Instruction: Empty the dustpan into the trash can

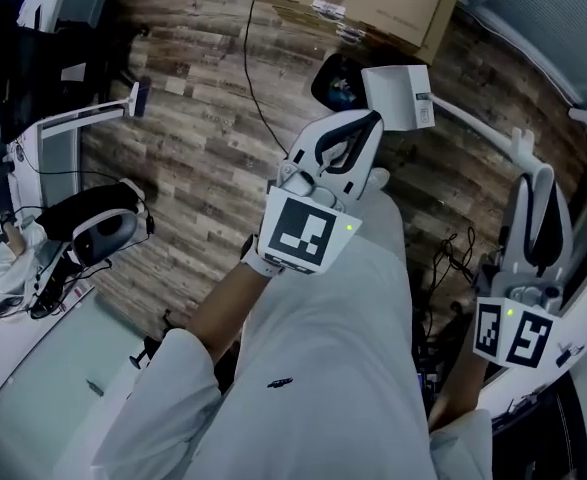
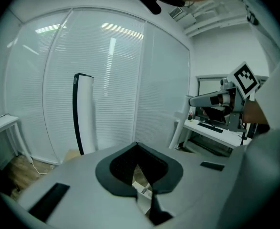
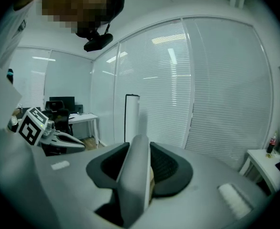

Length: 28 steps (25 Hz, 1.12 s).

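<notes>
overhead, the right gripper [image 1: 540,183] is clamped on the long handle [image 1: 478,123], likely to swing the white dustpan [image 1: 398,93] over the black trash can [image 1: 335,80]. a box [image 1: 373,3] and cable [image 1: 258,98] crowd the can. left gripper [image 1: 365,126] view: jaws together, empty. right gripper view: the handle fills the jaws.

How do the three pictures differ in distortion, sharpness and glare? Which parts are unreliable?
Left gripper view: strong fisheye, the white slatted blinds bow outward, bright reflections streak them, and the corners go black. Right gripper view: same bending; the pale grey handle between the jaws is soft, too close to the lens. Head view: little bending, the dark wood-plank floor is evenly lit and fairly sharp.
</notes>
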Each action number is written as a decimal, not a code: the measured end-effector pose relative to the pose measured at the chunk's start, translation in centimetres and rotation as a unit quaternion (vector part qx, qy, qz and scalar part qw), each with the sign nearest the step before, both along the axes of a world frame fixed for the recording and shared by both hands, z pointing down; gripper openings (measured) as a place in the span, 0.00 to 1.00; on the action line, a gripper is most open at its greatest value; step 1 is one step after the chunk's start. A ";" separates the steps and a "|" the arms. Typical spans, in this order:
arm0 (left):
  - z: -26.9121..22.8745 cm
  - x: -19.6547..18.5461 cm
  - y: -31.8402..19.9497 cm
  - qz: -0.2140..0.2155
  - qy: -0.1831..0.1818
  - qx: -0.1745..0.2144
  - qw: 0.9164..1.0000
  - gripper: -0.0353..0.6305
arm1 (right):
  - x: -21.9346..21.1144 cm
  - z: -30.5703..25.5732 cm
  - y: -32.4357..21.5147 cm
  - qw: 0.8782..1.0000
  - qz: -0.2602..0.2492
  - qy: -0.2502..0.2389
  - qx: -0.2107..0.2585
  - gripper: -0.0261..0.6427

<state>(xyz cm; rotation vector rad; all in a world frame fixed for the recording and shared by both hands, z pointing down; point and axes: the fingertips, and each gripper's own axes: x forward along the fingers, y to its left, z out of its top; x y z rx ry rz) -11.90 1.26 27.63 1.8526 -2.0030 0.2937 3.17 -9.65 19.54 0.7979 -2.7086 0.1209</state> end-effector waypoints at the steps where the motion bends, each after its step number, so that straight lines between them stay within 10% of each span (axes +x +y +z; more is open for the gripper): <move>1: -0.1 -0.4 0.1 -0.011 0.007 0.000 1.000 0.06 | 0.6 0.1 -0.6 1.000 0.008 0.001 0.001 0.25; 28: 8.1 1.0 -2.8 0.025 0.035 -0.088 0.995 0.06 | 8.0 19.8 -9.5 0.982 0.179 0.048 -0.017 0.25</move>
